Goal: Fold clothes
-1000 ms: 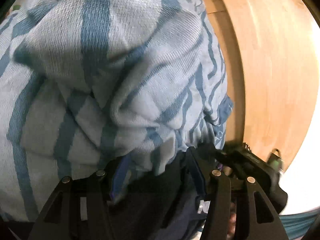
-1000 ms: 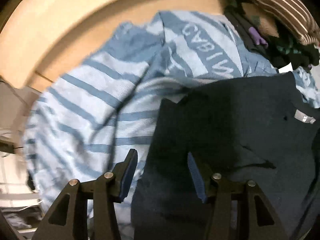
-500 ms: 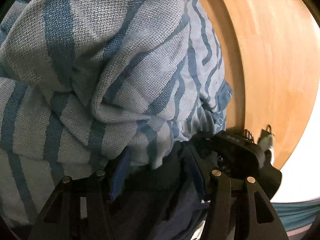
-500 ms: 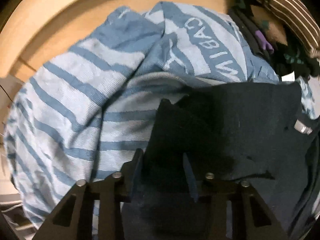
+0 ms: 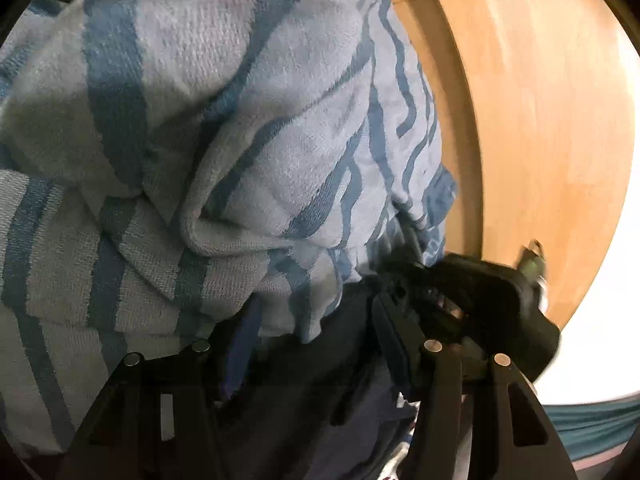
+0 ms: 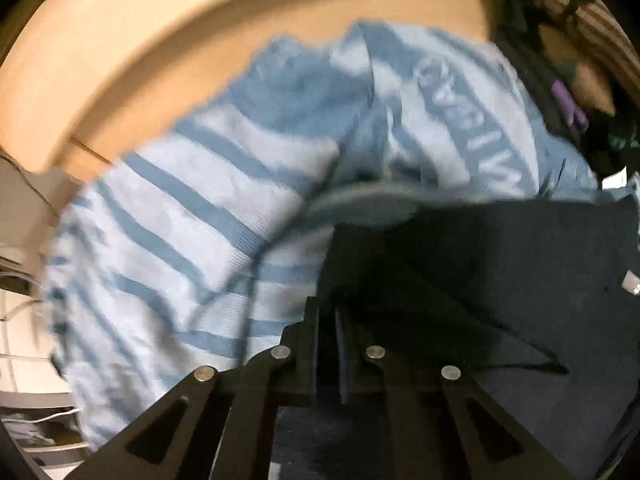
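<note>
Right gripper (image 6: 328, 320) has dropped, its jaws closing on the dark garment's (image 6: 500, 280) near-left corner; left gripper (image 5: 316, 344) stays half-open, striped garment (image 5: 240, 140) bunched between its fingers; a fold can begin.

Wooden tabletop (image 5: 536, 128) with rounded edge, white cables (image 6: 24, 304) on pale surface beyond its edge

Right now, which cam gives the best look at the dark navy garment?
Right wrist. The dark navy garment lies spread across the lower right, its corner between the closing right gripper jaws, atop the striped blue garment. Left wrist shows only a shadowed strip under the stripes, between the left gripper's fingers.
</note>
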Motion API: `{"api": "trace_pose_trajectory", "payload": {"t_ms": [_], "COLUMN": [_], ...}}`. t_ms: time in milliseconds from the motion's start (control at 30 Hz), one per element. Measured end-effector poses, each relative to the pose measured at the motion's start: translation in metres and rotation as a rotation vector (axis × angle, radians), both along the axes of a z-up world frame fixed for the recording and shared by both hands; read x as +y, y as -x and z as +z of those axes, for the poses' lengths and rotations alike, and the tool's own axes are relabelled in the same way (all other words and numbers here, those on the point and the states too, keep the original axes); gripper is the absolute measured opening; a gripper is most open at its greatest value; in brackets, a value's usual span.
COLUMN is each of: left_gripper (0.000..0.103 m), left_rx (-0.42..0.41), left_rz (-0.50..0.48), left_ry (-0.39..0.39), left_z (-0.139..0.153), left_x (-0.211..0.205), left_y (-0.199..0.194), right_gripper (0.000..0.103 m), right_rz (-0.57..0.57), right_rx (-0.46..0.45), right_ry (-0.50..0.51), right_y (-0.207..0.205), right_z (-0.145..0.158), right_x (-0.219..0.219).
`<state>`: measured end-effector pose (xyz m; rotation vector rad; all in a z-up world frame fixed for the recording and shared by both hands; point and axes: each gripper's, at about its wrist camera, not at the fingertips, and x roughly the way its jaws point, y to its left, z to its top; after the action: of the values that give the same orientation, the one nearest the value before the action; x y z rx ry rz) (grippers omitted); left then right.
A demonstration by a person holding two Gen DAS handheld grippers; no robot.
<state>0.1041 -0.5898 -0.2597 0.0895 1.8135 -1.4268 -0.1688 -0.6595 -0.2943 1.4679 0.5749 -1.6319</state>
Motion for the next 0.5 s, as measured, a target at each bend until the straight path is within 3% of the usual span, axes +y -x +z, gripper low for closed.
{"api": "trace_pose_trajectory", "payload": {"t_ms": [100, 133, 167, 233, 333, 400, 500], "left_gripper": [0.058, 0.058, 0.058, 0.058, 0.058, 0.058, 0.058], "left_rx": [0.016, 0.025, 0.04, 0.061, 0.074, 0.094, 0.109], "left_rz": [-0.022, -0.028, -0.033, -0.04, -0.066, -0.089, -0.119], "left_ry": [-0.007, -0.004, 0.004, 0.018, 0.029, 0.035, 0.059], "left_z": [-0.004, -0.004, -0.004, -0.003, -0.003, -0.002, 0.004], "left_x": [-0.001, -0.001, -0.001, -0.001, 0.003, 0.005, 0.011], "left_y": [0.004, 0.004, 0.005, 0.007, 0.011, 0.016, 0.021], "right_gripper": [0.044, 0.059, 0.065, 0.064, 0.064, 0.061, 0.048], "right_rz": [-0.037, -0.03, -0.025, -0.047, -0.167, -0.258, -0.287], "right_rx": [-0.089, -0.123, -0.158, -0.185, -0.143, -0.14, -0.213], "right_ry": [0.055, 0.082, 0.122, 0.242, 0.387, 0.397, 0.327], "right_y": [0.007, 0.009, 0.013, 0.027, 0.053, 0.057, 0.07], "right_z": [-0.007, -0.001, 0.009, 0.035, 0.067, 0.072, 0.057], "right_x": [0.011, 0.017, 0.026, 0.054, 0.108, 0.114, 0.137]}}
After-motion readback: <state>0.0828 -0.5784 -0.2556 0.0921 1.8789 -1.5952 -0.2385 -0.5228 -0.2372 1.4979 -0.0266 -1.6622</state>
